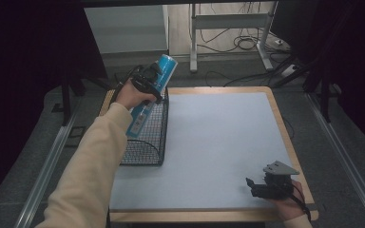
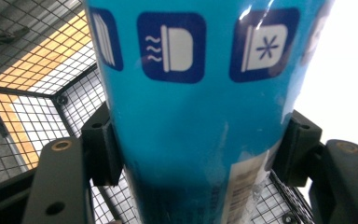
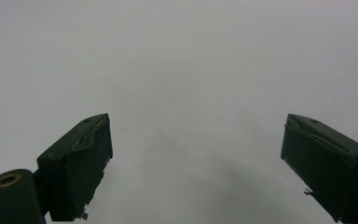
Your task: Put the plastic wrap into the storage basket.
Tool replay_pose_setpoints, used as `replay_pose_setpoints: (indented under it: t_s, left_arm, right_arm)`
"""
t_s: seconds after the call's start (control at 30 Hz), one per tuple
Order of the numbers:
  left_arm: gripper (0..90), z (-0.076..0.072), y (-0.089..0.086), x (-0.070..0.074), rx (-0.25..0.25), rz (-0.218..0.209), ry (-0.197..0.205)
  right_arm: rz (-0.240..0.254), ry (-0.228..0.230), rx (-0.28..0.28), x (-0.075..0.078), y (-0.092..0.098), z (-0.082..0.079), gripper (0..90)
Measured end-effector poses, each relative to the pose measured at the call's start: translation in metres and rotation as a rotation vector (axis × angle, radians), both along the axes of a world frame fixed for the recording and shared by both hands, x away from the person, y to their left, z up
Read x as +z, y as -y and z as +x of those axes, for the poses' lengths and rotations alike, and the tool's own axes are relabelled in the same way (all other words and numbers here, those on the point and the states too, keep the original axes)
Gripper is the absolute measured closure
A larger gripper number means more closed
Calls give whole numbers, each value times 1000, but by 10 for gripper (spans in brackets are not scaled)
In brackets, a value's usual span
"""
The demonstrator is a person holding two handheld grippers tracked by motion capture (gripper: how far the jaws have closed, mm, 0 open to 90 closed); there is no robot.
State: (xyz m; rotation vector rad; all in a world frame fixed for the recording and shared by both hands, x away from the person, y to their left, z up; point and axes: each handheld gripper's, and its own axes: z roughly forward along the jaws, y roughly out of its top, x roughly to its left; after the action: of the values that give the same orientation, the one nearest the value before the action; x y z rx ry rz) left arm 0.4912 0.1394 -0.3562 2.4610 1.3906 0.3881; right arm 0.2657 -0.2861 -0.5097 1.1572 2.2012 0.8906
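right gripper (image 3: pixel 196 163) seen along own two black jaws, rising from bottom corners. jaws spread wide apart, nothing between them. one jaw at lower left with round brass-coloured fitting at base, inner face scuffed. other jaw at lower right, partly cut by frame edge. pale grey table surface (image 3: pixel 182 65) ahead of and beneath jaws, plain, soft shadow between the jaws.

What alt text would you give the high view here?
The person's left gripper holds a tilted blue can over a black wire basket at the table's left edge. The right gripper, jaws open, rests near the front right corner of the pale grey table mat.
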Motion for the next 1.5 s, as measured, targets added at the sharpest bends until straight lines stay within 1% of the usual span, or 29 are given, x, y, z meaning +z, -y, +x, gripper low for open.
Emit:
replay_pose_setpoints:
  t_s: [0.13,0.17,0.37,0.5,0.53,0.8,0.97,1.03,1.1,1.2,1.23,1.33,1.5]
  left_arm:
    - [316,4,-4,-8,10,-10,-20]
    - [316,6,-5,-10,11,-3,-22]
    - [316,11,-10,-20,26,4,-26]
    - [316,14,-11,-24,42,4,-19]
    - [316,15,-12,-26,40,8,-23]
    - [316,22,-9,-40,37,34,-33]
    - [315,29,-7,-51,34,43,-51]
    - [315,31,-6,-54,40,43,-44]
    - [315,33,-5,-57,42,54,-50]
    - [315,35,-3,-61,42,64,-48]
    - [315,35,-3,-62,47,65,-43]
    - [314,38,-3,-66,54,68,-44]
    - [314,39,0,-73,48,96,-48]
  right_arm:
    - [1,-1,-4,0,0,0,89]
    - [0,-1,-3,0,0,0,89]
    - [-3,-2,-1,0,0,0,89]
    - [-4,-2,-5,-1,0,0,89]
    - [-5,-2,-5,-1,0,0,89]
    - [-4,-4,-10,-1,1,0,89]
    - [-3,-7,-10,-2,0,0,89]
    - [-3,-7,-10,-2,1,0,89]
    - [-4,-5,-10,-2,1,1,89]
    - [-8,-6,-4,-2,1,0,89]
    - [-7,-6,-4,-2,0,0,89]
    - [-7,-6,-4,-1,0,0,89]
    - [-6,-7,-2,-1,0,0,90]
